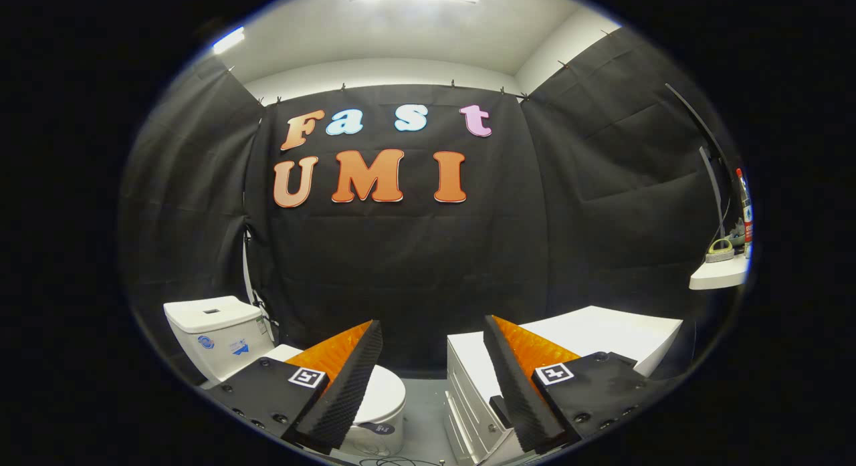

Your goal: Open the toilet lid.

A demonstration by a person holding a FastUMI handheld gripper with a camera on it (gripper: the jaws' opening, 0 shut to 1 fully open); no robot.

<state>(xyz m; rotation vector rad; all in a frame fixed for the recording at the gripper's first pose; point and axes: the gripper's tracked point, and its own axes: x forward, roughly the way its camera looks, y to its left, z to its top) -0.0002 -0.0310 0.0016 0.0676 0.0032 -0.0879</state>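
Observation:
A white toilet stands low on the left, its tank (pixel 212 332) against the black cloth wall. Its lid (pixel 384 391) lies flat and closed over the bowl, partly hidden behind my left finger (pixel 341 379). My gripper (pixel 433 332) is open, held well above and short of the toilet, with nothing between its fingers. The right finger (pixel 515 379) overlaps a white cabinet.
A white cabinet (pixel 602 335) with drawer fronts stands right of the toilet, a strip of grey floor (pixel 424 412) between them. A small white shelf (pixel 719 273) with a bottle and other items juts from the right wall. Cables lie on the floor near the toilet base.

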